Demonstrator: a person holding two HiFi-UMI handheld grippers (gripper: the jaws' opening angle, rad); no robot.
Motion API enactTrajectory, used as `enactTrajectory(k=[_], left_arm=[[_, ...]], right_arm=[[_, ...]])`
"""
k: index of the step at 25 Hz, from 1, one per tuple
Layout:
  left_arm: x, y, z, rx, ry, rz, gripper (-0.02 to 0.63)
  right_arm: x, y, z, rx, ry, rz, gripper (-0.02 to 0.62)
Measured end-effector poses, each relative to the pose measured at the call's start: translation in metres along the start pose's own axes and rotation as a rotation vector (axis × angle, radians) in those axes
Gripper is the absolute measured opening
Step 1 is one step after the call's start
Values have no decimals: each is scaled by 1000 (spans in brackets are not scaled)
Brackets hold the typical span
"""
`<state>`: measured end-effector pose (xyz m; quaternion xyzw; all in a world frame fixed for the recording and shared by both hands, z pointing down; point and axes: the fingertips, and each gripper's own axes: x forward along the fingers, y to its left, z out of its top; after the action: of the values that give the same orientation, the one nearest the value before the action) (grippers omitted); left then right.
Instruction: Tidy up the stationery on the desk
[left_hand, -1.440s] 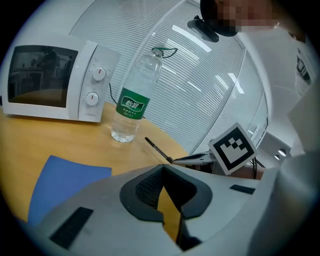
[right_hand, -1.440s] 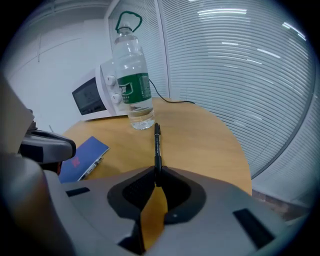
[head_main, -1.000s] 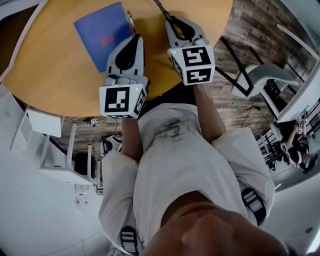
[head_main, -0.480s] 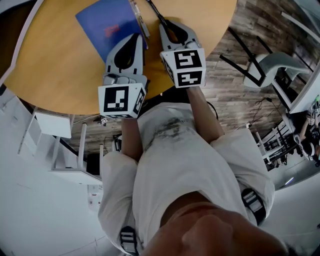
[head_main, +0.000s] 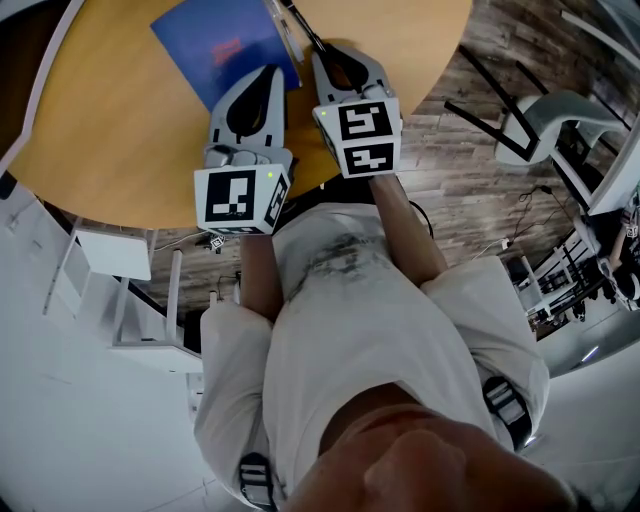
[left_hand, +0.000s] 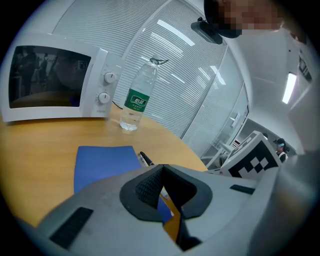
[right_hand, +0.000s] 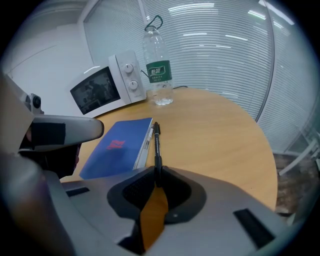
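Note:
A blue notebook (head_main: 225, 45) (right_hand: 117, 147) (left_hand: 102, 162) lies flat on the round wooden desk (head_main: 110, 130). My right gripper (head_main: 325, 52) (right_hand: 158, 181) is shut on the rear end of a black pen (head_main: 300, 28) (right_hand: 156, 145). The pen points away from me, close beside the notebook's right edge. A pale slim strip (right_hand: 146, 145) runs along that edge; I cannot tell what it is. My left gripper (head_main: 264, 74) (left_hand: 161, 172) hovers over the notebook's near right corner, jaws shut with nothing between them. The pen's tip (left_hand: 145, 159) shows just past it.
A white microwave (left_hand: 50, 82) (right_hand: 107, 90) and a clear water bottle (left_hand: 137, 97) (right_hand: 159, 70) stand at the desk's far side. The desk's curved edge (head_main: 420, 90) is on the right, with a white chair (head_main: 540, 135) on the wooden floor beyond.
My right gripper has carried the pen to the left, toward the notebook and the left gripper. The left gripper has crept a little forward over the notebook's corner.

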<state>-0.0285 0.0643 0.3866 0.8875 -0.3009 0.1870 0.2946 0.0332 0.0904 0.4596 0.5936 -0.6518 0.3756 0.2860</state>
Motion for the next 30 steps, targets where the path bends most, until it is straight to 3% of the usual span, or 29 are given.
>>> enactTrajectory(k=[16, 24, 30], left_arm=[[-12, 2, -3, -8, -21, 32, 8], [-18, 1, 2, 10, -42, 59, 8], [-26, 5, 11, 26, -71, 81, 8]], right_arm=[[-16, 15, -3, -110, 5, 60, 132], [-41, 14, 30, -183, -111, 92, 127], [-62, 15, 65, -282, -241, 117, 71]])
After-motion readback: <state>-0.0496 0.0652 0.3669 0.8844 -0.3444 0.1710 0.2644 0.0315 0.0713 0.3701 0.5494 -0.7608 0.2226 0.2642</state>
